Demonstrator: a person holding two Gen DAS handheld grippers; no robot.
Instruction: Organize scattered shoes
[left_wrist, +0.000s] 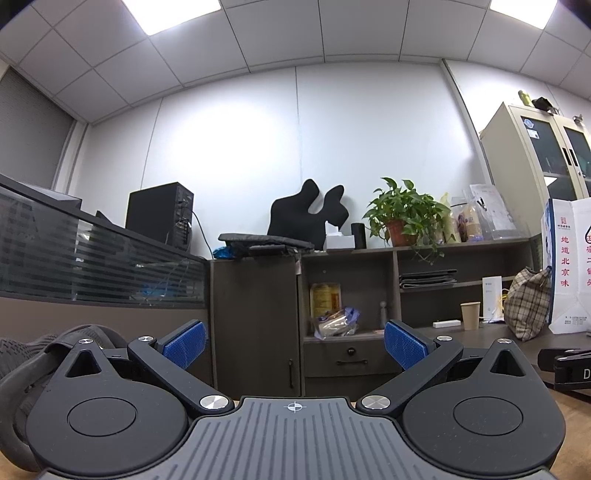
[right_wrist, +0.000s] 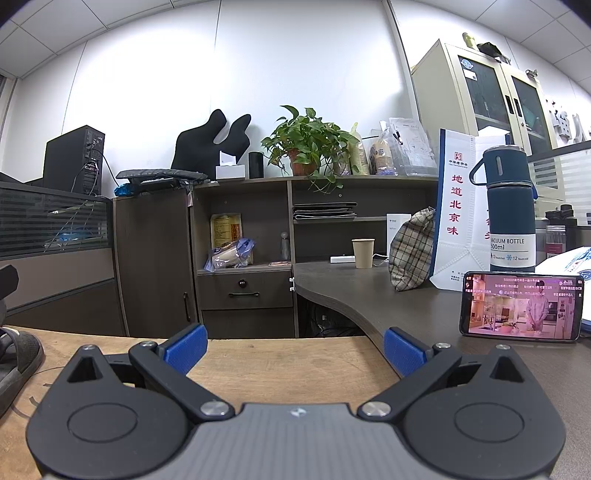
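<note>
My left gripper is open and empty, its blue pads wide apart, low over the wooden table. A dark grey knit shoe lies at the far left of the left wrist view, partly behind the gripper's left arm. My right gripper is open and empty above the wooden table. A dark sandal lies at the left edge of the right wrist view, cut off by the frame. Neither gripper touches a shoe.
A dark desk adjoins the table on the right, with a phone playing video, a blue vacuum bottle, a white bag, a plaid pouch and a paper cup. Shelving with a plant stands behind.
</note>
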